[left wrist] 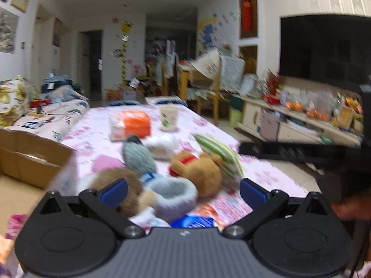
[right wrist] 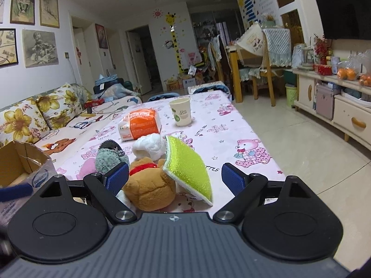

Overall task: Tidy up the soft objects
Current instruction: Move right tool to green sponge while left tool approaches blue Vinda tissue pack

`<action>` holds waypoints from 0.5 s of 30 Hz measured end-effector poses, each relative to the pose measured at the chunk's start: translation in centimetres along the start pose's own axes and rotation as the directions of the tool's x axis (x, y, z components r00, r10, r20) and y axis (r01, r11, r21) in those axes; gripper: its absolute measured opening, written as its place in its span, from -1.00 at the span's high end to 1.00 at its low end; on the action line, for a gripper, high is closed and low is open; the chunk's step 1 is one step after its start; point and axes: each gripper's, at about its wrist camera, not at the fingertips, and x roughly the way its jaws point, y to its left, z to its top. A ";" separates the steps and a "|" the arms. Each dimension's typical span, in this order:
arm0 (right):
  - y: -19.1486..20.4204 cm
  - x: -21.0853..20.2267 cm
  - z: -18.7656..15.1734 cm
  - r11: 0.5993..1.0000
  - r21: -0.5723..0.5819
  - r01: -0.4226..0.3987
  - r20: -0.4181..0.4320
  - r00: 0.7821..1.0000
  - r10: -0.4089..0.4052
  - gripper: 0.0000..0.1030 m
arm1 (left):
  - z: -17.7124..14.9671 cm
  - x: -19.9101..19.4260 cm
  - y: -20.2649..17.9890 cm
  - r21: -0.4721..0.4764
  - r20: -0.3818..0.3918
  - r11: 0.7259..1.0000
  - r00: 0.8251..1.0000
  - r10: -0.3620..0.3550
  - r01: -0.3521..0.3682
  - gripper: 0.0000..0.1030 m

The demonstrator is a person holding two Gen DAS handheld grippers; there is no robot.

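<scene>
Soft things lie in a heap on the pink-patterned table [right wrist: 222, 125]: a brown teddy with a red collar [right wrist: 148, 183], a yellow-green sponge [right wrist: 189, 164] leaning on it, a white plush [right wrist: 150, 148] and a grey knitted item [right wrist: 109, 158]. My right gripper [right wrist: 175, 178] is open just in front of the teddy and sponge. The left wrist view is blurred: my left gripper [left wrist: 183, 190] is open over a grey-blue knitted cuff [left wrist: 172, 193], with a brown plush [left wrist: 116, 180], the teddy [left wrist: 197, 169], the grey knit [left wrist: 138, 157] and the sponge [left wrist: 220, 155] beyond.
An open cardboard box [left wrist: 25, 159] stands off the table's left edge, also seen as the box [right wrist: 18, 159] in the right view. An orange tissue pack [right wrist: 140, 124] and a paper cup [right wrist: 180, 112] sit further back. A sofa [right wrist: 34, 118] lies left; a cabinet [right wrist: 336, 102] stands right.
</scene>
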 end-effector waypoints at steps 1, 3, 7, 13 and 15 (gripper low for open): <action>-0.1 0.3 0.0 1.000 0.004 -0.005 -0.007 1.000 0.005 -1.00 | -0.2 0.4 -0.3 0.011 -0.016 1.000 1.000 -0.014 0.015 -0.98; -0.4 0.9 0.1 1.000 0.009 -0.024 -0.017 1.000 0.024 -1.00 | -0.4 1.2 -1.0 0.033 -0.043 0.999 0.998 -0.036 0.037 -0.98; -0.5 2.4 0.2 0.999 0.009 -0.041 -0.041 0.998 0.042 -1.00 | -1.0 3.0 -2.2 0.062 -0.115 0.995 0.991 -0.074 0.081 -0.97; -0.6 4.2 0.0 0.996 0.024 -0.080 -0.081 0.993 0.082 -1.00 | -1.7 5.3 -2.8 0.086 -0.191 0.993 0.980 -0.061 0.079 -0.97; -0.5 4.6 0.1 0.995 0.021 -0.095 -0.085 0.992 0.096 -1.00 | -1.6 6.0 -2.6 0.089 -0.202 0.993 0.978 -0.057 0.076 -0.97</action>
